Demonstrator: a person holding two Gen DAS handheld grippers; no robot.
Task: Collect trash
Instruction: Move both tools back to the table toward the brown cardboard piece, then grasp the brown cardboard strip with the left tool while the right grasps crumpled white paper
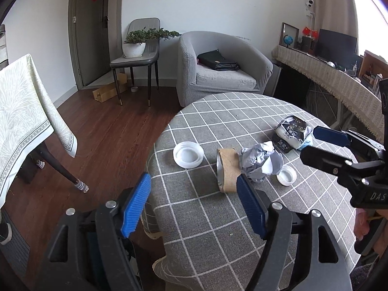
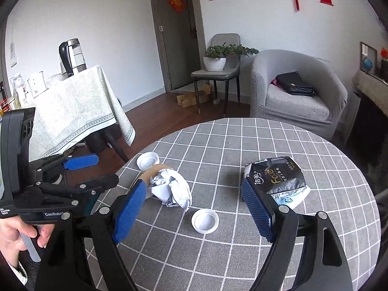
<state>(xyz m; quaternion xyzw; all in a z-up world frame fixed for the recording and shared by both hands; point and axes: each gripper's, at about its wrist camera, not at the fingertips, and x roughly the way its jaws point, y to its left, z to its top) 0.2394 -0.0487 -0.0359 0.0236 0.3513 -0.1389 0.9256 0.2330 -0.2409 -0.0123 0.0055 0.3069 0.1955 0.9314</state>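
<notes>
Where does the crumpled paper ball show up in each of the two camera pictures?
Left wrist view: paper ball right of centre, beside the cardboard tube.
Right wrist view: paper ball just left of centre, hiding most of the tube.
Shared landmark: the small white cap next to it.

Your left gripper (image 1: 194, 201): jaws spread wide, nothing between pads. Your right gripper (image 2: 194, 208): jaws likewise wide, empty. Your left hand (image 2: 14, 235) wraps left grip handle.

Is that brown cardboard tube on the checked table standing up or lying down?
Lying down. The cardboard tube rests on its side on the checked tablecloth, its long brown wall facing up, against the crumpled paper ball.
</notes>
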